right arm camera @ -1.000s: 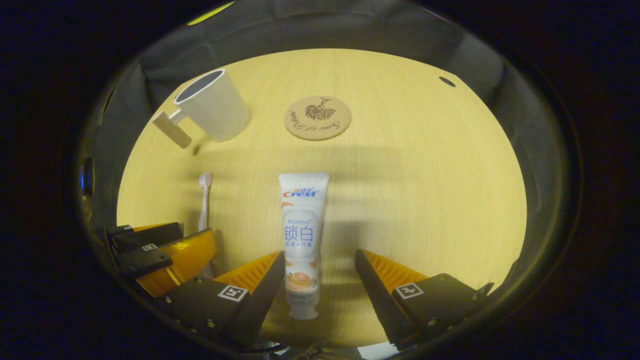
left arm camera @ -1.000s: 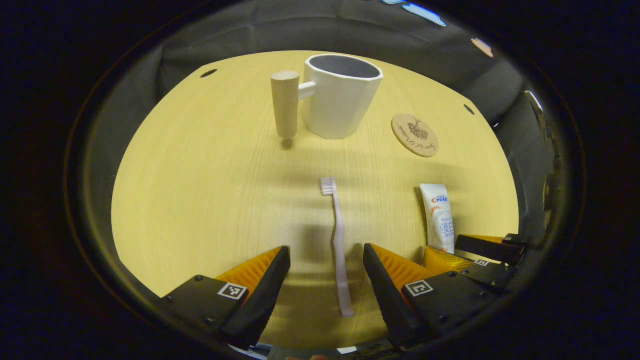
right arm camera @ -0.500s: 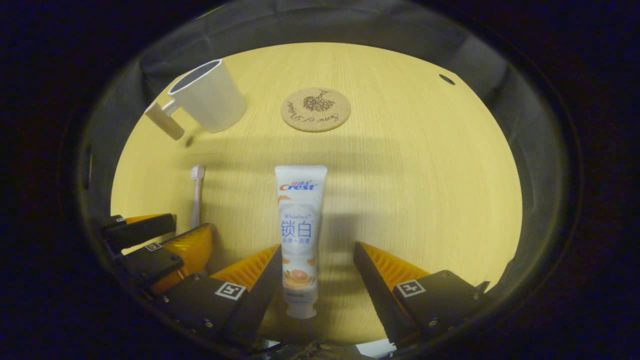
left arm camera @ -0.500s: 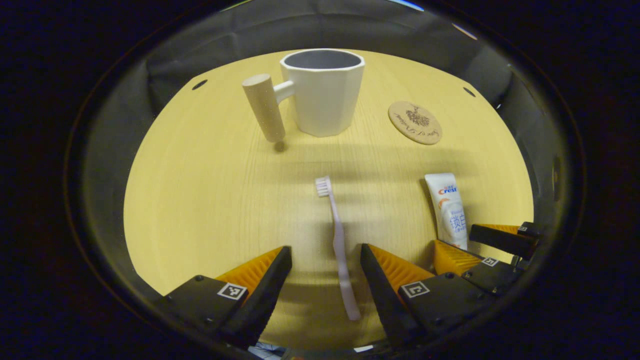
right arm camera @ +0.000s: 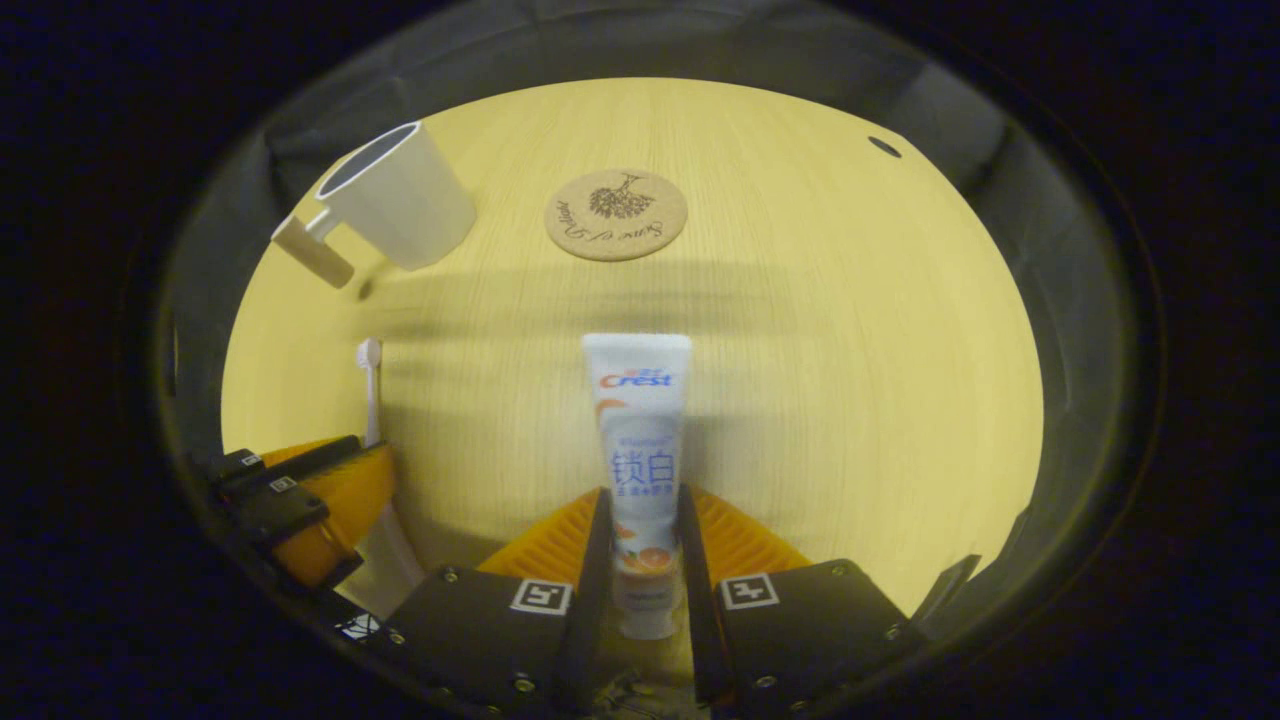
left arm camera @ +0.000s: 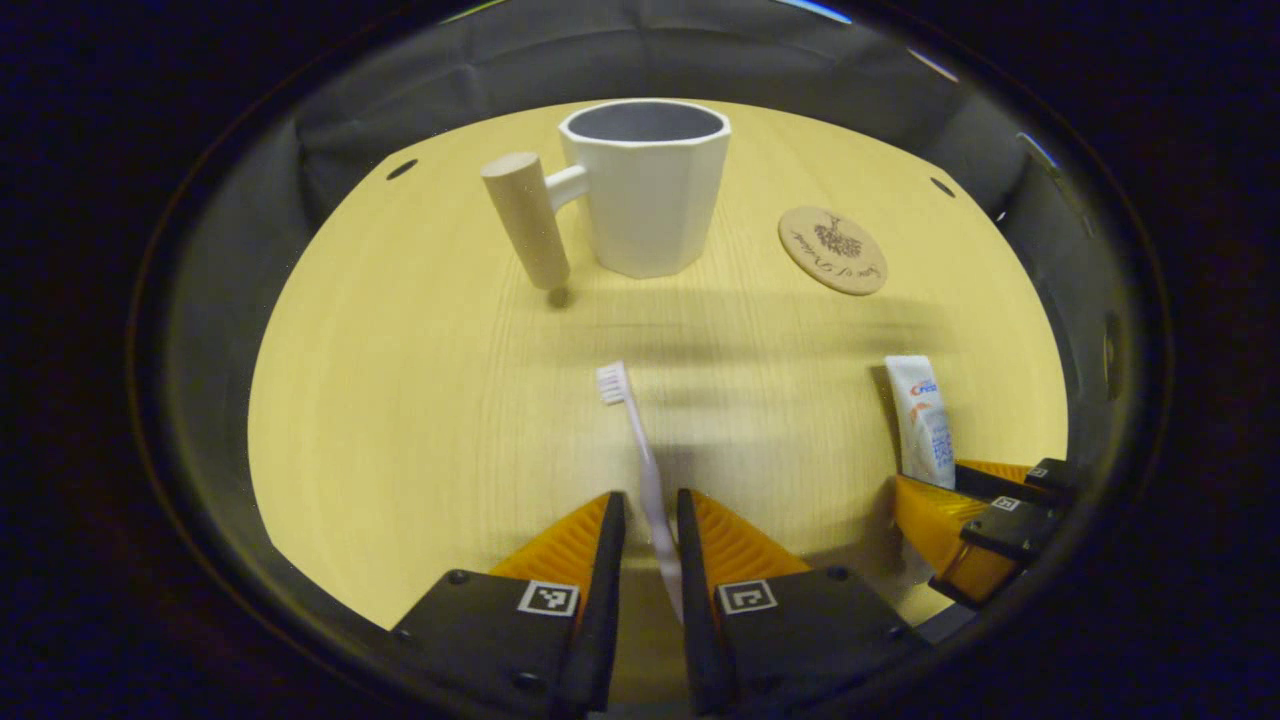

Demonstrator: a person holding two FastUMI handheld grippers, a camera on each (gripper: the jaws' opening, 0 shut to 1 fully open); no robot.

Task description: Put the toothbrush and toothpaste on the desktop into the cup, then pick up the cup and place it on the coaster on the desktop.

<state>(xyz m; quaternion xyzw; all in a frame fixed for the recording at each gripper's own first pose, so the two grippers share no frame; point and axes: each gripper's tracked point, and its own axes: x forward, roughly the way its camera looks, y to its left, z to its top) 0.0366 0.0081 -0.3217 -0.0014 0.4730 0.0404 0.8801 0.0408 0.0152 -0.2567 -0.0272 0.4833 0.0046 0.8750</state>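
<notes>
Your left gripper (left arm camera: 650,520) has its two orange fingers pinched narrowly on the handle of the pink toothbrush (left arm camera: 637,450), whose bristled head points toward the cup (left arm camera: 645,185). The white cup stands upright on the yellow desktop (left arm camera: 400,400), its wooden handle to the left, empty as far as its rim shows. To the right of the cup lies the round cork coaster (left arm camera: 832,250), bare. Farther right of the cup and nearer you, your right gripper (right arm camera: 645,545) presses both fingers on the lower end of the toothpaste (right arm camera: 640,440), a white tube whose flat end points toward the coaster.
</notes>
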